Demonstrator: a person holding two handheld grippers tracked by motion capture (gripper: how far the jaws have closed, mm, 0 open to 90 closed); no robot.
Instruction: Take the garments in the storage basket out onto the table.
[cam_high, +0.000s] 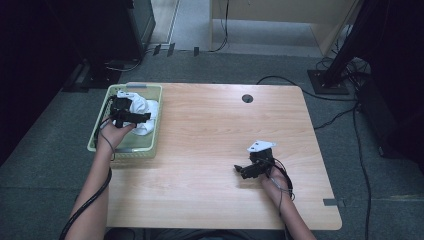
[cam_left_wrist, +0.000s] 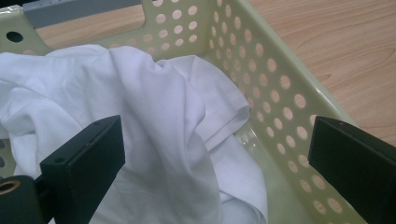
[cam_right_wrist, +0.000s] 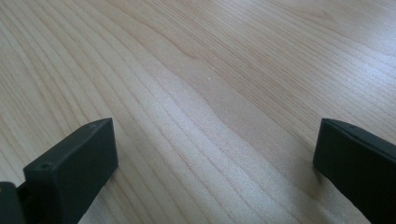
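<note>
**Left tongs poised over white cloth in the basket**

The left tongs (cam_high: 131, 116) hang over the pale green perforated basket (cam_high: 150, 145) that sits at the far left corner of the counter (cam_high: 210, 130). Their jaws stand wide apart, clamped on nothing. In the left gripper view those tongs (cam_left_wrist: 215, 154) look down on the white cloth (cam_left_wrist: 154, 121), which lies crumpled inside the basket (cam_left_wrist: 280, 98), bunched toward its far end and against the wall nearer the middle of the counter. A hemmed edge of the cloth folds over near the basket's holed side wall, and bare basket floor shows just beside it. The two black jaws flank the cloth; whether either one touches the fabric cannot be told. From the high view the cloth (cam_high: 146, 111) is partly covered by the left tongs and the person's left hand (cam_high: 112, 136), whose forearm comes up from the bottom edge.

The right tongs (cam_high: 243, 170) are low over the bare wood of the counter, well apart from the basket, toward the near right. Their jaws are also spread wide, with plain wood grain (cam_right_wrist: 210, 102) between them and nothing gripped. A grey three-cornered plate (cam_high: 261, 145) sits on top of that gripper.
</note>
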